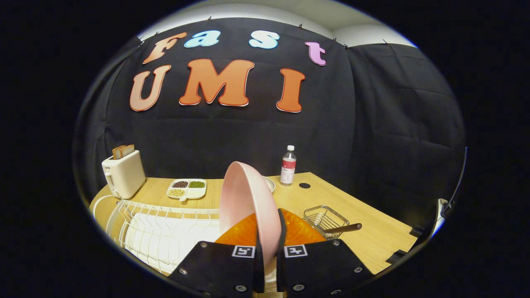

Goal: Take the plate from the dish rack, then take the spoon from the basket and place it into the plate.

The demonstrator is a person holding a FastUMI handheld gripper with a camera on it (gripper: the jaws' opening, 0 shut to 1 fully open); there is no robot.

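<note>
A pink plate (248, 203) stands on edge between my fingers, lifted above the white wire dish rack (161, 231). My gripper (270, 244) is shut on the plate's rim, one finger on each face. To the right of the fingers a small wire basket (325, 219) sits on the wooden table (372, 231). A spoon's dark handle (345, 228) sticks out of the basket toward the right. Behind the plate, an orange round thing (302, 231) shows on both sides of it.
A white toaster (123, 176) with bread slices stands at the table's far left. A divided white dish (187, 188) of beans lies behind the rack. A water bottle (288, 165) stands at the back, with a white bowl's rim (270, 183) beside the plate.
</note>
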